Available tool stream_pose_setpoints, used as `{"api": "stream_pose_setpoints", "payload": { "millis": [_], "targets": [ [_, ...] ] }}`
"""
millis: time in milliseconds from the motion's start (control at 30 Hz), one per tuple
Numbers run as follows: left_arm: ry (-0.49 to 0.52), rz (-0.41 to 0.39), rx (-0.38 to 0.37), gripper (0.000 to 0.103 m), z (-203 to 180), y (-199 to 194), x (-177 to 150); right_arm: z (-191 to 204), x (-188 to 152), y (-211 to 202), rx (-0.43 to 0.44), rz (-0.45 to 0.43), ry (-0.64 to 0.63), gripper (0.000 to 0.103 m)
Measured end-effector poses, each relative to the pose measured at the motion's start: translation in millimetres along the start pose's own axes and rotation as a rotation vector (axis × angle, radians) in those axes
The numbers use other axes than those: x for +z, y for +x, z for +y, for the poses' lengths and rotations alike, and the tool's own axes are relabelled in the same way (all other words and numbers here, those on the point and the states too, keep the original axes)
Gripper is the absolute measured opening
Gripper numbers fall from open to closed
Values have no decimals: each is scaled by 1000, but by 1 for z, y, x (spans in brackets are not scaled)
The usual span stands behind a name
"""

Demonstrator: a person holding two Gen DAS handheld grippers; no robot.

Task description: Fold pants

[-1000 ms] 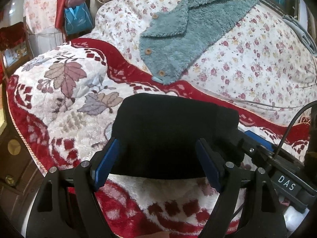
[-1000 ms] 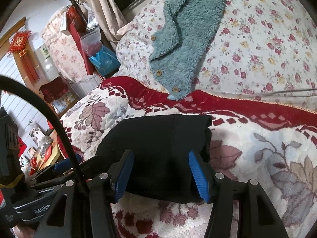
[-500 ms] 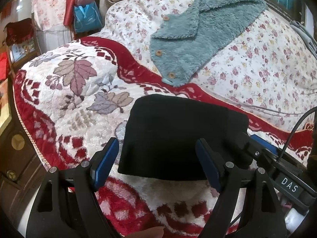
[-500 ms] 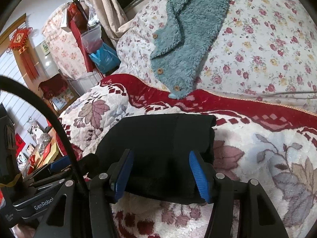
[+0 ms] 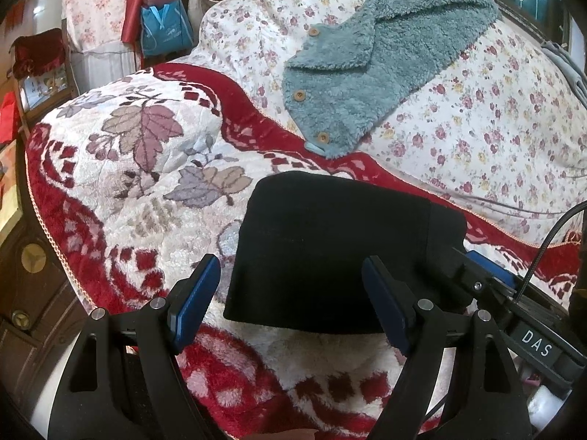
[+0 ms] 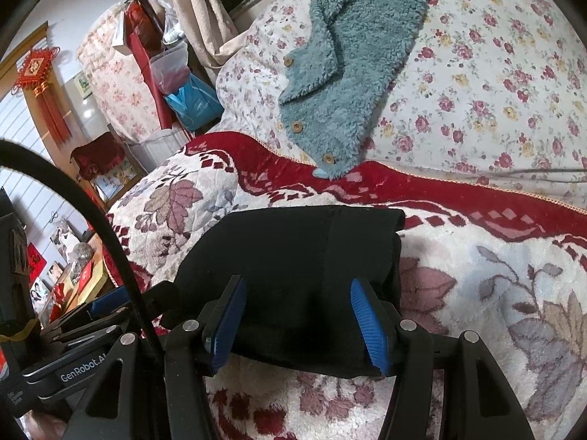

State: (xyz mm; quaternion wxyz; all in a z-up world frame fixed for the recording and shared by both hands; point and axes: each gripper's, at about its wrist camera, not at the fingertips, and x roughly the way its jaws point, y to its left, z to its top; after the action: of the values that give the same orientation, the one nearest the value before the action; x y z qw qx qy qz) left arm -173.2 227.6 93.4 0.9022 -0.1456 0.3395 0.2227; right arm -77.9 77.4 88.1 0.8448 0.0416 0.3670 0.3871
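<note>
Jaws spread wide and empty on both the left gripper (image 5: 291, 295) and right gripper (image 6: 295, 321), while the black fabric pants (image 5: 330, 245) lie as a compact folded rectangle on the red-and-cream leaf-patterned plush blanket (image 5: 146, 168), so folding looks essentially finished.

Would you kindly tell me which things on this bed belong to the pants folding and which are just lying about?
Part of the job:
- black pants, folded into a compact stack
- left gripper, open
- right gripper, open

Just lying about:
- teal fleece jacket
- red leaf-pattern blanket
- floral quilt
- blue bag
</note>
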Motion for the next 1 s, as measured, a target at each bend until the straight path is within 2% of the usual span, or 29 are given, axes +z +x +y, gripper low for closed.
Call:
{"api": "stream_pose_setpoints", "payload": {
  "millis": [1000],
  "targets": [
    [-21, -4, 29, 80, 5, 3, -6, 3, -2, 8, 16, 15, 5, 58]
  ]
}}
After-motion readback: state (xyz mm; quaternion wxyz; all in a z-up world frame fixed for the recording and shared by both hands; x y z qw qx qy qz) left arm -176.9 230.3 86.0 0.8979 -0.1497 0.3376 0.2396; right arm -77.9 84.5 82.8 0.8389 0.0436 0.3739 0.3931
